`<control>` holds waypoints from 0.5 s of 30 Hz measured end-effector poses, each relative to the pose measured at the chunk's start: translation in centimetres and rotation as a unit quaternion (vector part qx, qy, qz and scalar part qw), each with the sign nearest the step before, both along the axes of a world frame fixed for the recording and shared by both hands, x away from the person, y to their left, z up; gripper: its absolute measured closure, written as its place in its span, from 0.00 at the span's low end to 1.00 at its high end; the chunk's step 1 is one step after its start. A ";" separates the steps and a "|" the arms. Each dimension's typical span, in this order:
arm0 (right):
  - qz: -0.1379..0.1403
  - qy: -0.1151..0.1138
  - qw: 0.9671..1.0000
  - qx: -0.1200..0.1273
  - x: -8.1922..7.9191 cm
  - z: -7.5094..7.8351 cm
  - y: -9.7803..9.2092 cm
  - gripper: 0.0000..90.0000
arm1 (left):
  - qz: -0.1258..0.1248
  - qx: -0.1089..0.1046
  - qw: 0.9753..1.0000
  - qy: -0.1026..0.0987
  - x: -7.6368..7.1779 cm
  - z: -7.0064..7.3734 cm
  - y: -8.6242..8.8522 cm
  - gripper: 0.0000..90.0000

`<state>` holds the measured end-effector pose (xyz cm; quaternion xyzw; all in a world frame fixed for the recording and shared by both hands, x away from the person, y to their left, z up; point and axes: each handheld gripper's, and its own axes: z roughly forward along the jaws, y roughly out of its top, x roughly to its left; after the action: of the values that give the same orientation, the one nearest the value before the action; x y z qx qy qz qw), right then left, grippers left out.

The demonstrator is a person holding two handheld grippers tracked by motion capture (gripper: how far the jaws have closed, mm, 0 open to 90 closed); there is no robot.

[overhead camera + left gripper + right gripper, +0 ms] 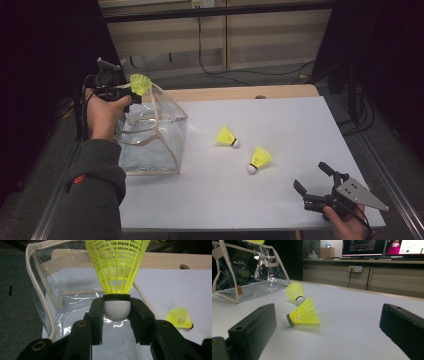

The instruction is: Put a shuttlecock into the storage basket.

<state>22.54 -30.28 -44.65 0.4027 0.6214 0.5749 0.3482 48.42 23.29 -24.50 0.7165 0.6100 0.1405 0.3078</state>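
Note:
My left gripper (127, 92) is shut on the white cork of a yellow shuttlecock (140, 83) and holds it over the open top of a clear plastic bag (152, 132) with beige trim. In the left gripper view the cork (117, 310) sits between the two black jaws, skirt pointing up. Two more yellow shuttlecocks lie on the white table: one (226, 136) mid-table and one (259, 159) nearer my right gripper. The right gripper (312, 179) rests open near the front right edge, nothing between its jaws. In the right gripper view both lying shuttlecocks (302, 313) (295, 292) are ahead of the jaws.
The white table (290, 130) has a wooden strip (240, 93) along its far edge. The clear bag (247, 272) stands at the left side. Cables run on the floor behind the table. Monitors (384, 247) stand on a counter in the distance.

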 end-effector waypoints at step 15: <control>0.000 0.003 1.000 0.004 0.0 -0.1 0.1 0.01 | 0.017 0.013 1.000 0.002 0.8 -1.3 0.3 0.72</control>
<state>22.56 -30.22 -44.75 0.4059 0.6202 0.5758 0.3451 49.24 23.55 -25.77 0.7107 0.6205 0.1520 0.2946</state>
